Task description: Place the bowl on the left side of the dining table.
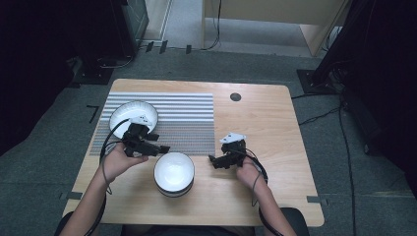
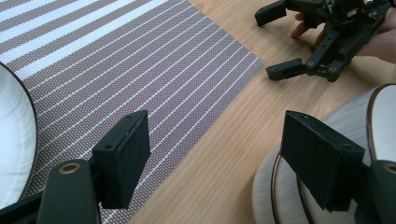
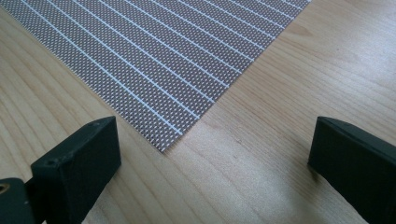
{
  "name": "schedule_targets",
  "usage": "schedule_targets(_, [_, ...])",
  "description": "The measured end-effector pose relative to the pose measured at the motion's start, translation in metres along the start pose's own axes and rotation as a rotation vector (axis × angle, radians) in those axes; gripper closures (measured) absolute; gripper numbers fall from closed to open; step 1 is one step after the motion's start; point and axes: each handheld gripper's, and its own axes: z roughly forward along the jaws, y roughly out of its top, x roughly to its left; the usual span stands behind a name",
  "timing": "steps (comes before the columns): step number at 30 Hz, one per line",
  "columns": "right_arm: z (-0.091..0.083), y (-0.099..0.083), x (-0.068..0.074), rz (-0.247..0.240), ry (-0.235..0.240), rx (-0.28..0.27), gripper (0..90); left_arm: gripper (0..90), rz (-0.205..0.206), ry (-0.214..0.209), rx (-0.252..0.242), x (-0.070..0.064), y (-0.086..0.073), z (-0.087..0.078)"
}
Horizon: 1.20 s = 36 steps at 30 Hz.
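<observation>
A stack of white bowls (image 1: 174, 174) with brown rims stands on the wooden table (image 1: 265, 123) near its front edge. My left gripper (image 1: 160, 143) is open just left of the stack, beside its upper rim. In the left gripper view the open left gripper (image 2: 222, 158) has one jaw right in front of the outer wall of the bowls (image 2: 275, 186) and the other over the placemat (image 2: 116, 60). My right gripper (image 1: 216, 155) is open to the right of the stack, low over the mat's near right corner (image 3: 163, 144), and holds nothing (image 3: 210, 154).
A grey and white striped placemat (image 1: 182, 118) covers the table's left middle. A white plate (image 1: 133, 114) lies on its left part, behind my left hand. A small dark round hole (image 1: 235, 97) sits near the back edge. Cables run over the floor around the table.
</observation>
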Motion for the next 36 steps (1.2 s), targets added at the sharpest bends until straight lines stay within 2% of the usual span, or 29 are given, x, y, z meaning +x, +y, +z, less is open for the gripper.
schedule_targets(12, [0.000, 0.000, 0.000, 0.001, 0.000, -0.001, 1.6, 23.7, 0.021, -0.004, -0.006, -0.007, 0.004, -0.006])
schedule_targets(15, [0.000, 0.000, 0.000, 0.001, 0.000, 0.000, 1.6, 24.0, 0.022, -0.019, -0.004, -0.008, 0.004, -0.007])
schedule_targets(29, [0.000, 0.000, 0.000, 0.001, 0.000, -0.001, 1.6, 23.7, 0.034, -0.012, -0.030, -0.014, 0.007, -0.018])
schedule_targets(36, [0.000, 0.000, 0.000, 0.002, 0.000, 0.000, 1.6, 23.1, 0.021, -0.048, -0.042, -0.016, 0.008, -0.021])
